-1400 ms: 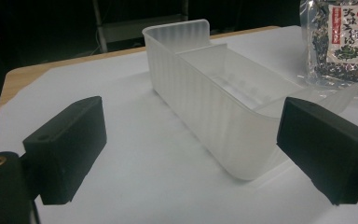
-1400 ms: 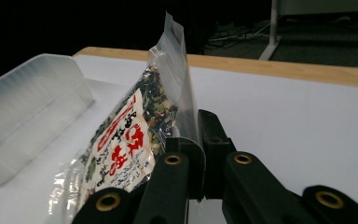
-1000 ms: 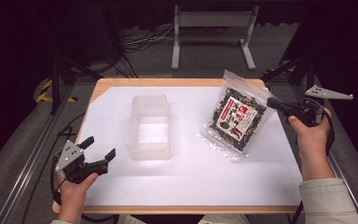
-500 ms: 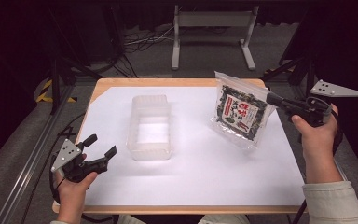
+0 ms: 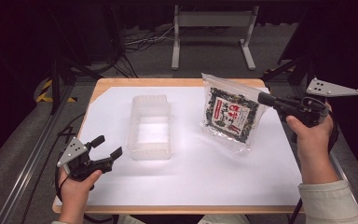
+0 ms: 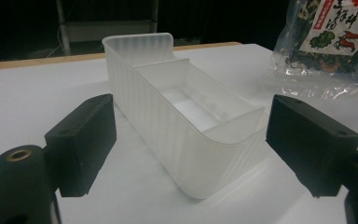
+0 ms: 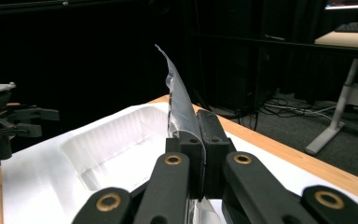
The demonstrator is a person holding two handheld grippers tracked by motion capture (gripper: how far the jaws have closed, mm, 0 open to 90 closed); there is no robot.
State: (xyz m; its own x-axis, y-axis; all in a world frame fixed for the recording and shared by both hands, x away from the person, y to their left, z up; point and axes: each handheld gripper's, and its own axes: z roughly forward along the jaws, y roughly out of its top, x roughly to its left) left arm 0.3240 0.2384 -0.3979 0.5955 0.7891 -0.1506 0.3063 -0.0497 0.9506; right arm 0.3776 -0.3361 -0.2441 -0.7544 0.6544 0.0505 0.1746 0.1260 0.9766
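My right tool (image 5: 262,98), clamped on the dried-food bag (image 5: 230,115), has lifted it off the bench (image 5: 214,182) right of the clear bin (image 5: 150,127), red-and-white label unreadable; my left tool (image 5: 107,147), near left, gapes empty.

Bag (image 6: 328,44) top cut off above

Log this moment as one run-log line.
right gripper: shut on snack bag, lifting | left gripper: open, idle | clear bin: empty
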